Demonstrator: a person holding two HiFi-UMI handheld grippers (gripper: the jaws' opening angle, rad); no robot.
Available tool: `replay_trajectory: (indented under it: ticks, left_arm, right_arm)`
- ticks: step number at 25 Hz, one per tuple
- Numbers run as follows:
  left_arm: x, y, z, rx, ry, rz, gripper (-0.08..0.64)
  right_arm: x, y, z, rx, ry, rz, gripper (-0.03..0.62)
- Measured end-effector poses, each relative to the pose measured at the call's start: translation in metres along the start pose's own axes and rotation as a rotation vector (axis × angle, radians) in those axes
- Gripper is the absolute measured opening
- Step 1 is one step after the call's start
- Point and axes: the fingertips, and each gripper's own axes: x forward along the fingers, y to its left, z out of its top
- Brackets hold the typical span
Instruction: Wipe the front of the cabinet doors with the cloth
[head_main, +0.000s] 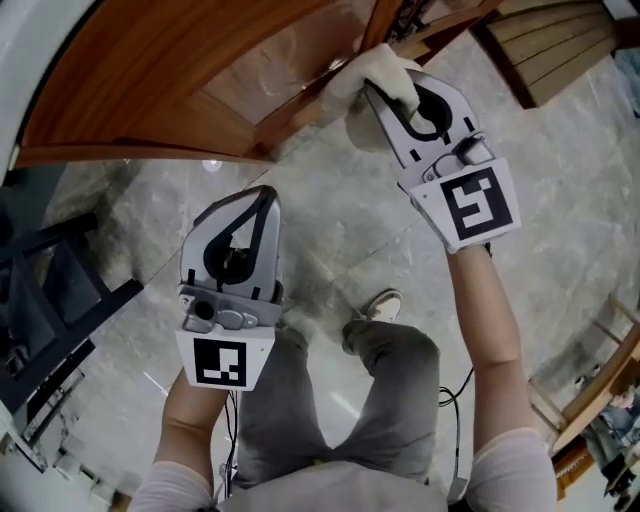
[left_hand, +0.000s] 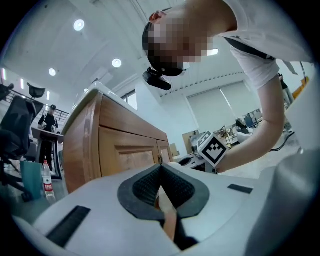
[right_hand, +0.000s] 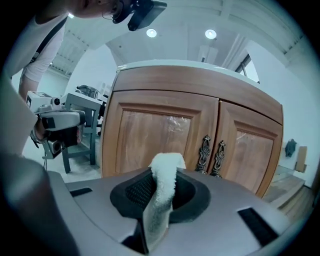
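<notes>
A white cloth (head_main: 360, 80) is pinched in my right gripper (head_main: 378, 92), which is shut on it and held close to the wooden cabinet (head_main: 200, 70). In the right gripper view the cloth (right_hand: 164, 185) sticks up between the jaws of the right gripper (right_hand: 165, 172), just in front of the left door (right_hand: 150, 135). The right door (right_hand: 250, 150) and two ornate metal handles (right_hand: 211, 152) lie beyond. My left gripper (head_main: 268, 192) hangs lower over the floor, shut with nothing in it. The left gripper (left_hand: 161, 169) points along the cabinet side (left_hand: 125, 150).
The person's legs and a shoe (head_main: 380, 305) stand on the grey marble floor (head_main: 560, 180). A black frame (head_main: 50, 300) is at the left, wooden planks (head_main: 560, 50) at the top right. A bottle (left_hand: 46, 177) and a green cup (left_hand: 31, 180) sit beside the cabinet.
</notes>
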Motion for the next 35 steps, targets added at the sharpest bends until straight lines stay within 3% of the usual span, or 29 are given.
replay_trajectory:
  ticks: [3, 11, 22, 35]
  left_arm:
    - [-0.002, -0.001, 0.029, -0.018, 0.034, -0.029, 0.018]
    - [-0.014, 0.013, 0.133, -0.029, 0.083, -0.01, 0.018]
    - [-0.063, 0.054, 0.283, -0.085, 0.144, 0.094, 0.018]
    - [-0.102, 0.088, 0.427, -0.127, 0.125, 0.116, 0.018]
  right_arm:
    - [-0.015, -0.002, 0.018, 0.015, 0.02, 0.01, 0.075]
    - [-0.05, 0.007, 0.093, 0.074, 0.077, 0.048, 0.075]
    - [-0.117, 0.02, 0.215, 0.183, 0.184, 0.033, 0.075]
    - [-0.182, 0.011, 0.331, 0.241, 0.241, -0.061, 0.075]
